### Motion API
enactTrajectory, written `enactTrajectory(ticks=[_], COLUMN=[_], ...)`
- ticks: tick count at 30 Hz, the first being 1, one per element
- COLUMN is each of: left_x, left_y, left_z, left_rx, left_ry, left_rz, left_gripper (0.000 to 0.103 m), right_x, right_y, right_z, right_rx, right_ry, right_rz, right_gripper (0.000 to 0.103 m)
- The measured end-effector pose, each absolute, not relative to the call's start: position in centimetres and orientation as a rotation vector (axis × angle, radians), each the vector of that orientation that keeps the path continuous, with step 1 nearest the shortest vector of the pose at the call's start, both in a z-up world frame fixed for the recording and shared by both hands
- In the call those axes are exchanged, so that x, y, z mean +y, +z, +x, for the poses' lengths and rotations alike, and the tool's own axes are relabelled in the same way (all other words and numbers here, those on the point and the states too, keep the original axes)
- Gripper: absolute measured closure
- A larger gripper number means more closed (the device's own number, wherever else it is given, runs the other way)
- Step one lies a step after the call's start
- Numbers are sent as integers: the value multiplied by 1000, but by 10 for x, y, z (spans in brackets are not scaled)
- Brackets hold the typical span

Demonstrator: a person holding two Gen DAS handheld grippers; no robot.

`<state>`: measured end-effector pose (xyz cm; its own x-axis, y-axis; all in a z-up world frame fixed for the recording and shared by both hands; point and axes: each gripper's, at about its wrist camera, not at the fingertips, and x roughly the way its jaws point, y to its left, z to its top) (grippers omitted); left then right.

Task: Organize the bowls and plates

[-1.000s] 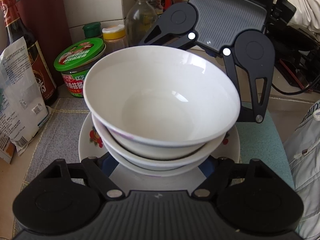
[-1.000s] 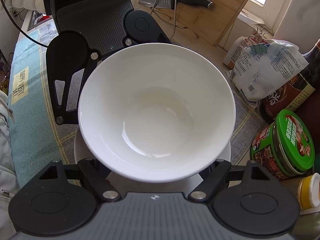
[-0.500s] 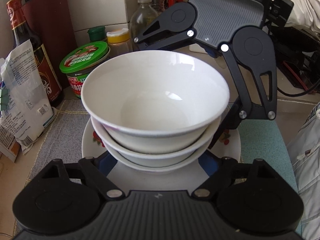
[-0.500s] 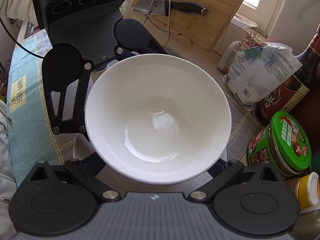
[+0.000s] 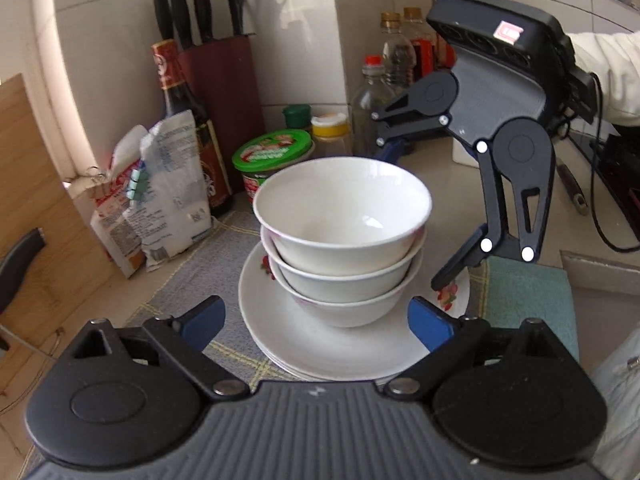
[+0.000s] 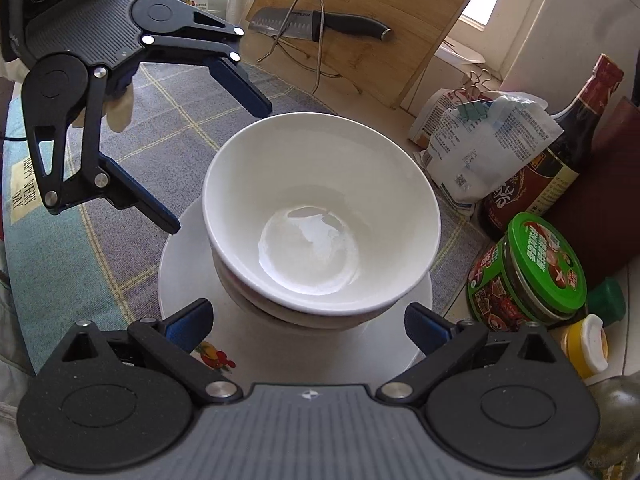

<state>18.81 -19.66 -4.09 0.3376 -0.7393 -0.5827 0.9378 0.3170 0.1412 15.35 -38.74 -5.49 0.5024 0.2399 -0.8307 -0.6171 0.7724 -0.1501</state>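
Through the left wrist camera we see three white bowls [image 5: 343,236] nested one inside another on a stack of white plates [image 5: 320,344], which rests on a grey checked mat [image 5: 208,280] on the surface. Our left claw [image 5: 316,318] has just been opening; its blue-tipped fingers [image 5: 202,317] stand wide on either side of the stack, clear of the bowls and holding nothing. Our right claw [image 5: 424,216] hangs beyond the bowls, spread wide, one finger tip low over the far plate rim. A green-lidded jar [image 5: 274,160], a dark sauce bottle [image 5: 188,128] and a clipped paper bag [image 5: 160,192] stand behind.

Through the right wrist camera we look down into the top bowl [image 6: 320,220], with the plates [image 6: 180,280] under it. Our right claw [image 6: 308,320] has just been opening too; its jaws gape at either side of the plate rim, empty. The left claw [image 6: 220,168] hovers opposite, open, near the bowl's rim but apart from it. A knife [image 6: 316,26] leans on a wire stand against a wooden board [image 6: 380,8].
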Motion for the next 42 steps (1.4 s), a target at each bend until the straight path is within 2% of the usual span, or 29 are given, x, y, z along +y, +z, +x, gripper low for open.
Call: enactTrajectory(ticks=[1, 6, 11, 16, 21, 42], left_x=[-191, -169, -153, -140, -128, -118], left_y=[-38, -32, -23, -13, -1, 25], left_z=[184, 168, 158, 153, 133, 112], left_rx=[432, 345, 445, 638, 642, 620], left_ry=[-1124, -982, -836, -769, -727, -692], left_rz=[473, 327, 267, 224, 230, 221], left_gripper=[0, 1, 1, 1, 1, 1], right_x=[-384, -366, -348, -329, -312, -285], right_y=[-53, -42, -29, -21, -13, 18], right_z=[150, 133, 113, 85, 55, 24], right_rx=[905, 918, 931, 915, 886, 788], right_ry=[510, 321, 46, -254, -383, -450], right_rz=[-457, -360, -163, 45, 152, 180], right_gripper=[0, 0, 0, 0, 0, 0])
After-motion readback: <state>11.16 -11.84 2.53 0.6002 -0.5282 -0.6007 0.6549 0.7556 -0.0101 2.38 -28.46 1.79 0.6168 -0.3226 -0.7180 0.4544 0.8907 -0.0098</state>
